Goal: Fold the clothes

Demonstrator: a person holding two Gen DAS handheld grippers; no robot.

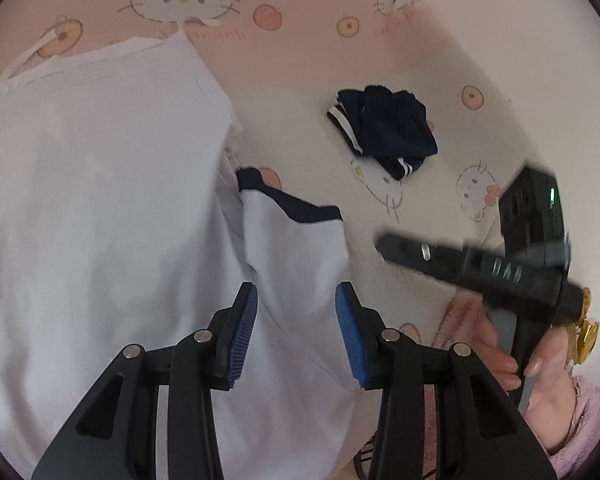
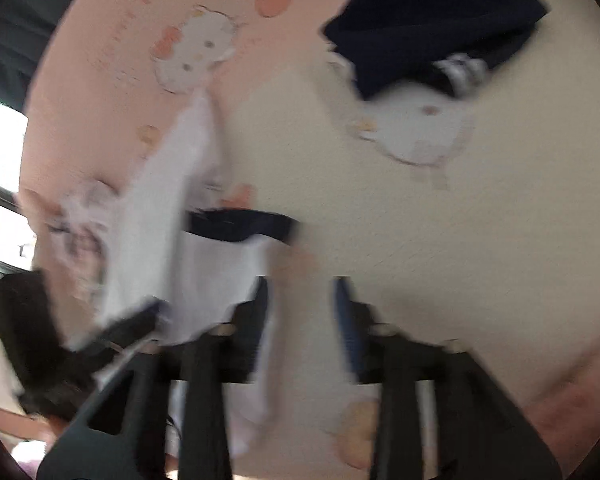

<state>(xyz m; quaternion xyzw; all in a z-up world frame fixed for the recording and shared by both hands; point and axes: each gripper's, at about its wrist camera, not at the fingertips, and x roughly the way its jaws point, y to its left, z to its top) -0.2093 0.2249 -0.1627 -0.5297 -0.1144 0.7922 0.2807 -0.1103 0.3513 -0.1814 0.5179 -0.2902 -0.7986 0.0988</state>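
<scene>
White shirt (image 1: pixel 100 200) sleeve lies between my left claw (image 1: pixel 296 328) pads, unclamped; right claw (image 2: pixel 300 328) released. Advise gripping near navy cuff (image 1: pixel 292 200), folding inward.

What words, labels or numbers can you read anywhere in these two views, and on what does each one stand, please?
"DAB": raised letters on the right gripper, on its black finger in the left wrist view; somewhat motion-blurred, so the reading is uncertain.
Pink script on the cartoon-cat bedsheet: several patches, too faint to read.
Pink script on the same sheet in the right wrist view: too blurred to read.
White shirt, dark folded garment: no text visible.
</scene>
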